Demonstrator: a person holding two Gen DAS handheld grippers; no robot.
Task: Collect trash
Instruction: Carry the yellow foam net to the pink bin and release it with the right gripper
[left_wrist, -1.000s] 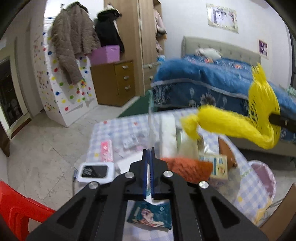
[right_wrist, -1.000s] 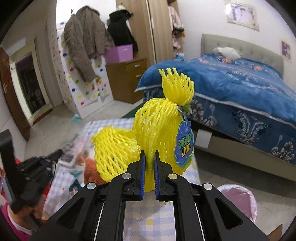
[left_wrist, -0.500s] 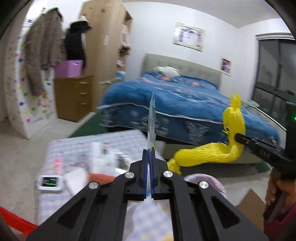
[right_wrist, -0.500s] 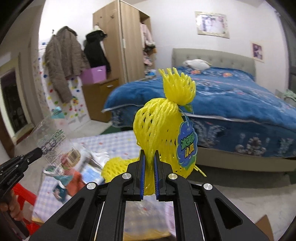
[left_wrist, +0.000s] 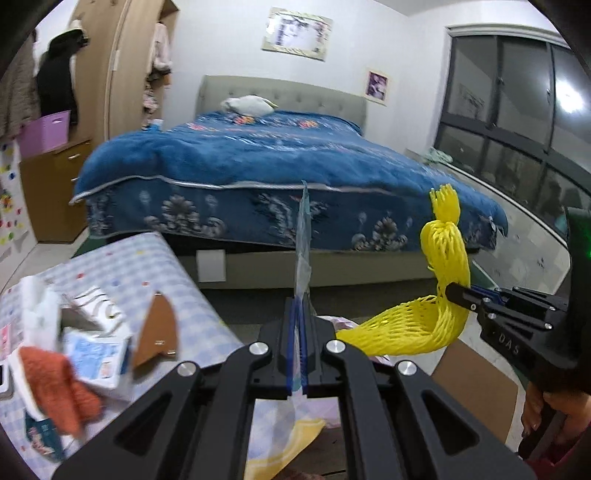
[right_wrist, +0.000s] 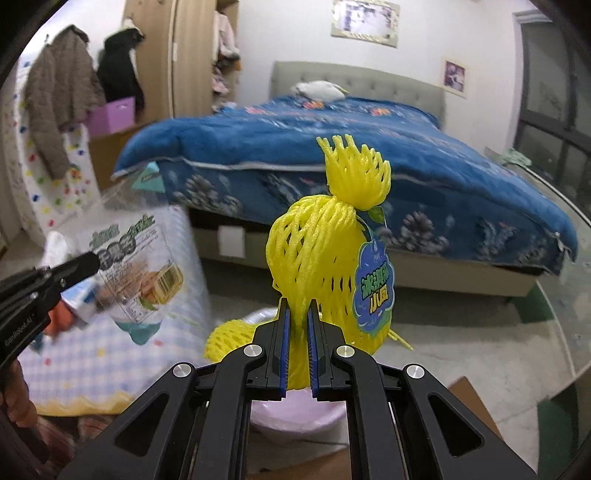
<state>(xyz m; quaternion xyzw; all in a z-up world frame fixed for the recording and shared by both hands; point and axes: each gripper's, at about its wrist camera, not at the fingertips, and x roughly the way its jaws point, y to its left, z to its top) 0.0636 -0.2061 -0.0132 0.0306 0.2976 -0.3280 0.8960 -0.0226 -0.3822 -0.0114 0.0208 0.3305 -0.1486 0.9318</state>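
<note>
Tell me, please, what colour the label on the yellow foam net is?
The label is blue with a green edge, seen best in the right wrist view.

We see a bright yellow foam net (right_wrist: 325, 254) bearing a blue-and-green label (right_wrist: 373, 286) with yellow lettering. The clear plastic wrapper (right_wrist: 127, 258) carries green, orange and yellow print. The tablecloth (left_wrist: 147, 266) is pale blue-and-white check with coloured dots and a yellow edge. The bin (right_wrist: 291, 410) is pale pink; the bedspread (left_wrist: 280, 155) is deep blue with grey flowers.

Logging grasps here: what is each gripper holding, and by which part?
Left gripper: clear plastic wrapper, pinched at its edge. Right gripper: yellow foam net, clamped near its lower middle.
</note>
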